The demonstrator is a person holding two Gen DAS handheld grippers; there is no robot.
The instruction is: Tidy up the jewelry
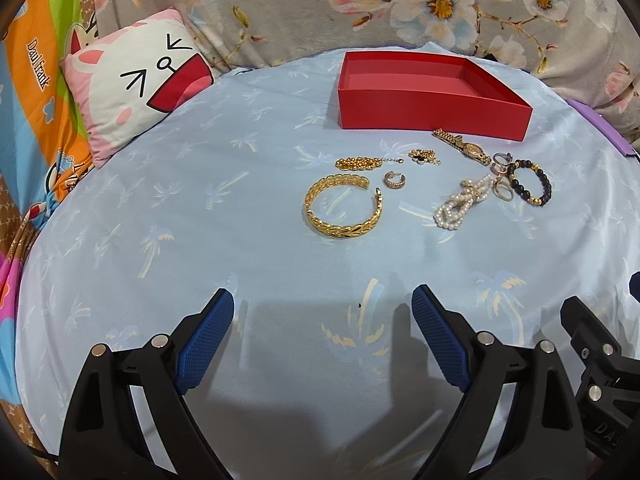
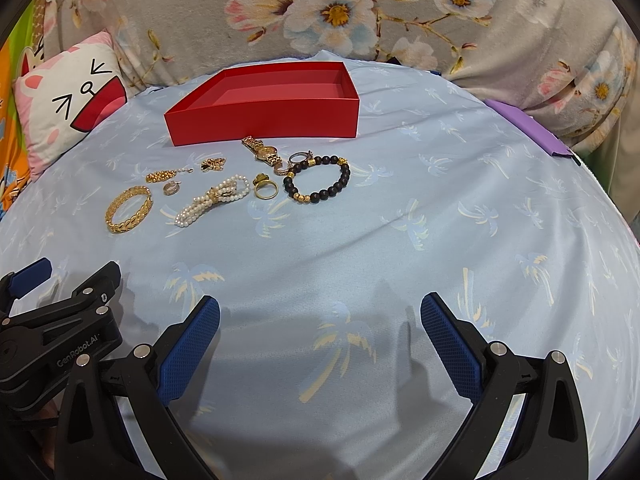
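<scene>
An empty red box (image 1: 432,110) (image 2: 264,118) stands at the back of the blue sheet. In front of it lie a gold cuff bangle (image 1: 343,207) (image 2: 129,209), a gold chain bracelet (image 1: 358,163) (image 2: 160,176), a small hoop ring (image 1: 395,180) (image 2: 171,187), a gold watch (image 1: 462,146) (image 2: 266,152), a pearl strand (image 1: 464,202) (image 2: 212,200), a black bead bracelet (image 1: 530,184) (image 2: 318,178) and several rings (image 2: 266,190). My left gripper (image 1: 323,304) and right gripper (image 2: 320,312) are open and empty, well short of the jewelry.
A cartoon cushion (image 1: 136,80) (image 2: 64,104) lies at the back left. Floral bedding (image 1: 400,0) rises behind the box. A purple object (image 2: 532,128) sits at the right edge. The left gripper's body (image 2: 52,328) shows beside my right gripper.
</scene>
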